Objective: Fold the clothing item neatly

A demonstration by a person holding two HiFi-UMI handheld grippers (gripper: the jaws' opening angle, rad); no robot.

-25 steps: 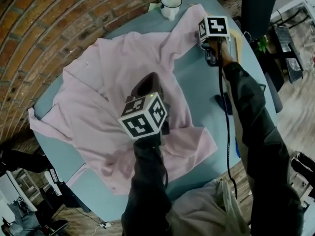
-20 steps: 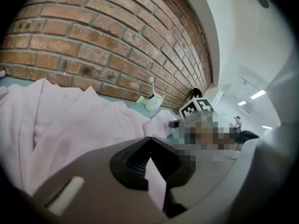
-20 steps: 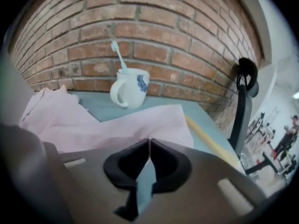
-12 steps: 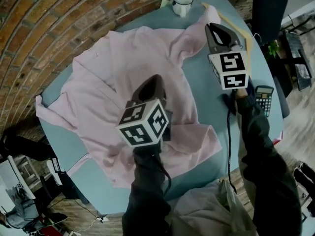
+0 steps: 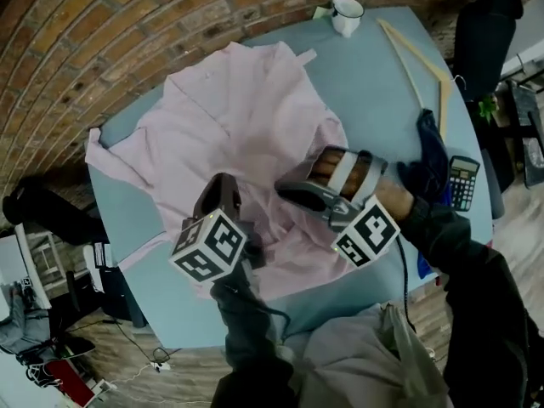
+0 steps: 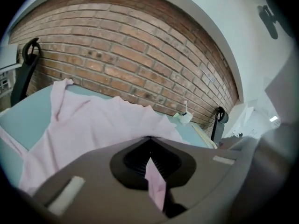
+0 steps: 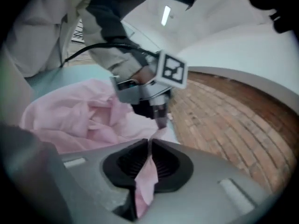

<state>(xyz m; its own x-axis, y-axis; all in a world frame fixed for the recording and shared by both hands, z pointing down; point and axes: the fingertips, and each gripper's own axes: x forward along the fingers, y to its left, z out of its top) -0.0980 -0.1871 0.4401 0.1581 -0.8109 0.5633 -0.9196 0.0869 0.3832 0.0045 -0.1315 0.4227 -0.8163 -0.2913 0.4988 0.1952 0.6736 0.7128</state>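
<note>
The right gripper (image 5: 286, 191) has travelled from the table edge near the white mug (image 5: 347, 15) to the middle of the pink shirt (image 5: 242, 113), well away from the mug, and now sits just beside the left gripper (image 5: 223, 185). Its jaws have just been closing, and the right gripper view shows them pinched on a strip of pink fabric. The part of the shirt that reached toward the mug earlier now lies drawn in over the garment body. The left gripper has shifted only a little, on the side of the shirt far from the mug. Its jaws are clamped together on a fold of the same fabric.

The shirt lies spread on the blue-green table (image 5: 382, 100), collar end toward the mug, one sleeve trailing off to the side far from it. Between the two grippers the cloth stands bunched and wrinkled, not flat.

Assessment: the mug-side portion appears to be mid-fold across the body, an early step, with the rest of the folding outstanding. The carried edge probably needs laying down flat and smoothing before release, otherwise the crumpled cloth risks being trapped in the fold.
</note>
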